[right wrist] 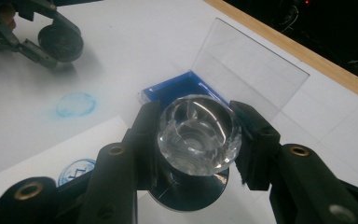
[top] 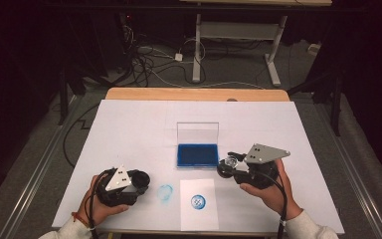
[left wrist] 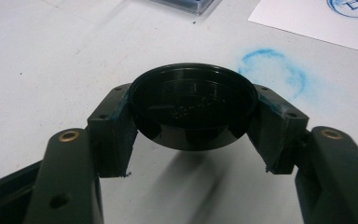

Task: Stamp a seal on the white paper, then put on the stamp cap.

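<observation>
Blue ink pad mid-table, stamped paper in front. Left gripper view: jaws clamp black round cap above table. Right gripper view: jaws pinch clear crystal-handled stamp near pad.

Stamp base (underside) hidden.

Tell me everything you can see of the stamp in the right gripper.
The stamp has a clear, faceted handle that looks like glass or acrylic, on a round dark base that shows below it. The right gripper is shut on the handle, one jaw on each side. In the high view the stamp hangs above the table, just right of the open blue ink pad. Its printing face cannot be seen.
</observation>
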